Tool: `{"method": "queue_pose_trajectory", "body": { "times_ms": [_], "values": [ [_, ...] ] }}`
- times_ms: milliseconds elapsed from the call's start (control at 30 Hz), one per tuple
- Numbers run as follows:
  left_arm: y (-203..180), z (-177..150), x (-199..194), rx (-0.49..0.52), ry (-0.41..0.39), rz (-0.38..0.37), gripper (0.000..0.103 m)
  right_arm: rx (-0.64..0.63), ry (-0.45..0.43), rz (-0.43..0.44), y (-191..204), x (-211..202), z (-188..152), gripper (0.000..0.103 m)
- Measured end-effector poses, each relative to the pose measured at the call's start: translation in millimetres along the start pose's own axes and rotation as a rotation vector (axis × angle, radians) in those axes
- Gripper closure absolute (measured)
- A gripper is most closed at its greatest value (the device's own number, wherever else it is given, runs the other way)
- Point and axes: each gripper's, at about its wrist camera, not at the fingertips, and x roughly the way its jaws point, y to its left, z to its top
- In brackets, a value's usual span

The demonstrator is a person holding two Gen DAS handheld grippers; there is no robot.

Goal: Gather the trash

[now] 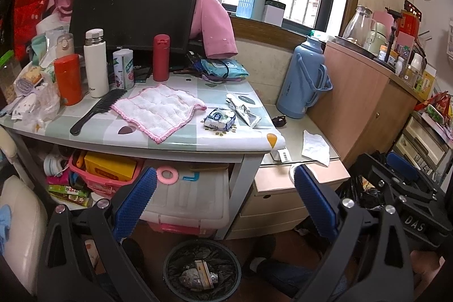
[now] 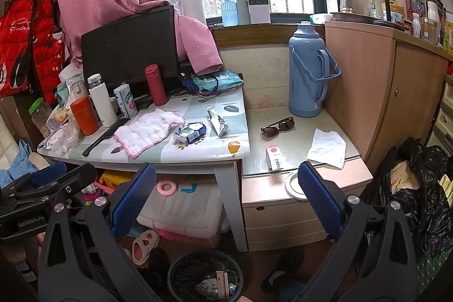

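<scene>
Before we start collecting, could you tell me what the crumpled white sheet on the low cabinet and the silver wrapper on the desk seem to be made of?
The crumpled white sheet looks like soft matte tissue paper: creased, limp, with a ragged edge. The silver wrapper looks like foil-lined plastic: shiny and metallic, holding sharp crinkles. The exact laminate is hard to tell.

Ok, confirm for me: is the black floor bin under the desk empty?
No. The black floor bin already holds crumpled wrappers and a small orange-striped box.
</scene>
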Motion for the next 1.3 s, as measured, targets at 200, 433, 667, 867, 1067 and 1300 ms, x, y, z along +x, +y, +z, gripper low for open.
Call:
{"method": "queue_pose_trajectory", "body": {
  "times_ms": [200,433,667,867,1067,1300],
  "values": [
    [5.6,-1.5,-2.0,-0.012,0.000,0.000,0.008,-0.006,0.003,0.055,3.5,4.4,-2.5,0.004],
    [24.1,-3.1,3.2,-0.045,0.006,-0.011,0.008,-0.036,0.019,0.098,12.6,19.3,-5.6,0.004],
    [41.5,2.6,22.8,-0.043,0.031,-0.002,0.008,-0.039,0.048,0.173,23.0,45.9,-6.3,0.004],
    [58.9,8.5,44.2,-0.045,0.053,0.002,0.008,-0.037,0.075,0.197,34.6,73.1,-2.0,0.004],
    [84.5,24.6,73.9,-0.061,0.066,0.024,0.008,-0.054,0.088,0.241,55.0,108.2,14.4,0.004],
    [112.9,57.1,122.8,-0.040,0.079,0.060,0.009,-0.136,0.103,0.271,93.8,168.4,39.5,0.004]
  ]
}}
